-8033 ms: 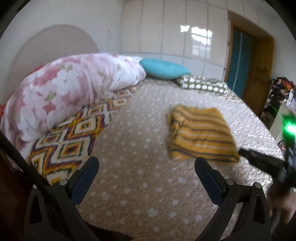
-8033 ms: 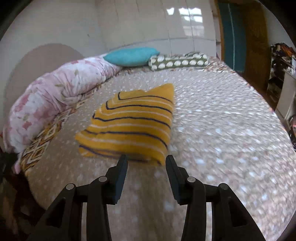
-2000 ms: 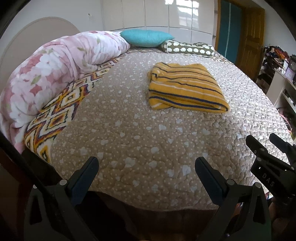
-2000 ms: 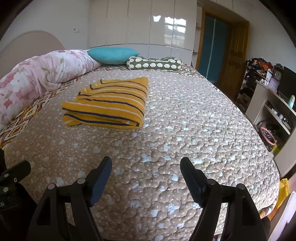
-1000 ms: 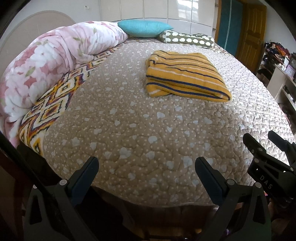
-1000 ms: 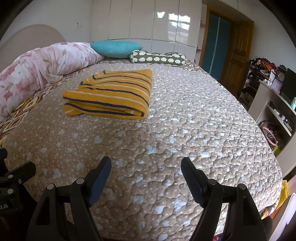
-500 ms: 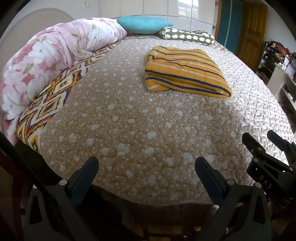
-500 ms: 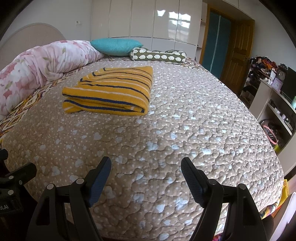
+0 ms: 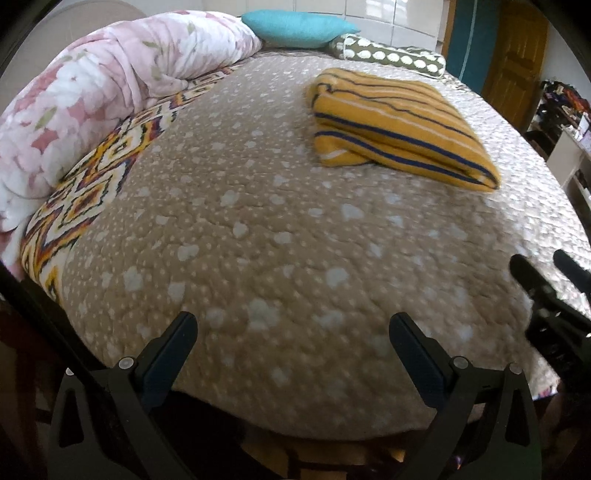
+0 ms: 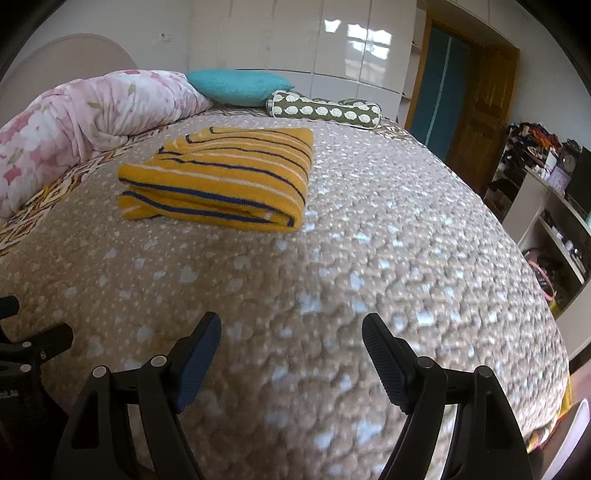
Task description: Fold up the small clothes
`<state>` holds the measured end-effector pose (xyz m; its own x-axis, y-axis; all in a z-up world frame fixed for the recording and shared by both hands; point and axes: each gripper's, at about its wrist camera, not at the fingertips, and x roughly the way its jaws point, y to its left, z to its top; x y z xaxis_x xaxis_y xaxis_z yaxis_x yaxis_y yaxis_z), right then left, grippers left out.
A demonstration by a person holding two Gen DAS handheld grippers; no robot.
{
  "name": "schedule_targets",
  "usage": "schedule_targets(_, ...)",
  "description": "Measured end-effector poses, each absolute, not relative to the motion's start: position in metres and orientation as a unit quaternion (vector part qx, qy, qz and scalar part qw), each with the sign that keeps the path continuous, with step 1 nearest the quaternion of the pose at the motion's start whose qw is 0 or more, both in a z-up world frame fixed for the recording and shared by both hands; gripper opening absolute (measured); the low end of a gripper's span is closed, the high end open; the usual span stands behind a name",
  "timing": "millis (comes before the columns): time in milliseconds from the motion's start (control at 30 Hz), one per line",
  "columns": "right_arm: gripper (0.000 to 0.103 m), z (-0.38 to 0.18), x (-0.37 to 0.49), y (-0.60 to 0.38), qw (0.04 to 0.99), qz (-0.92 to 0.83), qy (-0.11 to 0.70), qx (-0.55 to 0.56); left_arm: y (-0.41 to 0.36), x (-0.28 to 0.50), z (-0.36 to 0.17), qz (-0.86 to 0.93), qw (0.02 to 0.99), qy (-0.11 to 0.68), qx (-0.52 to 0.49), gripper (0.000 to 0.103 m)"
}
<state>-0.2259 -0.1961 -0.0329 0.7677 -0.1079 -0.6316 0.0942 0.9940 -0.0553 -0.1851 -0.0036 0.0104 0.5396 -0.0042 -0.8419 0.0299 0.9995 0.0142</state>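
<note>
Left wrist view
- left gripper [image 9: 291, 334]: hanging at the near edge of the bed, jaws spread wide, nothing between them
- yellow striped garment [image 9: 397, 125]: folded into a neat thick rectangle, lying flat on the bedspread toward the far right, well apart from the fingers
- bedspread [image 9: 258, 240]: tan quilted thing with pale hearts and dots, covers most of the bed
- floral duvet [image 9: 92, 92]: bunched up in a long roll along the left side
- patterned blanket [image 9: 92, 192]: zigzag orange and dark print, poking out between duvet and bedspread
- teal pillow [image 9: 295, 24]: at the head end, with a spotted bolster [image 9: 391, 55] just beside it
- right gripper [image 9: 546, 291]: black, a bit blurry, peeking in at the right edge

Right wrist view
- right gripper [image 10: 291, 338]: also low at the near edge, jaws wide apart, empty
- yellow striped garment [image 10: 225, 177]: same folded bundle, left of centre, folded edge facing right
- floral duvet [image 10: 85, 118]: far left
- teal pillow [image 10: 240, 86], spotted bolster [image 10: 321, 109]: behind the garment
- wooden door [image 10: 480, 110]: back right
- shelf unit [image 10: 554, 221]: cluttered, right edge
- left gripper [image 10: 26, 347]: bits of it at the lower left, can't tell its jaws from here
</note>
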Motion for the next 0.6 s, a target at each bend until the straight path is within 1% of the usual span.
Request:
schedule_targets(367,0.083,-0.021,-0.164,-0.198,0.942,-0.045,0.334,-0.013,-0.003,-0.118,0.016,-0.017,0.885,0.465,0.012,0.103)
schedule_targets(600,0.083,-0.01,-0.143,-0.201,0.945,-0.056,0.323,-0.011,-0.005,-0.087,0.017,-0.019,0.888,0.459,0.018,0.103)
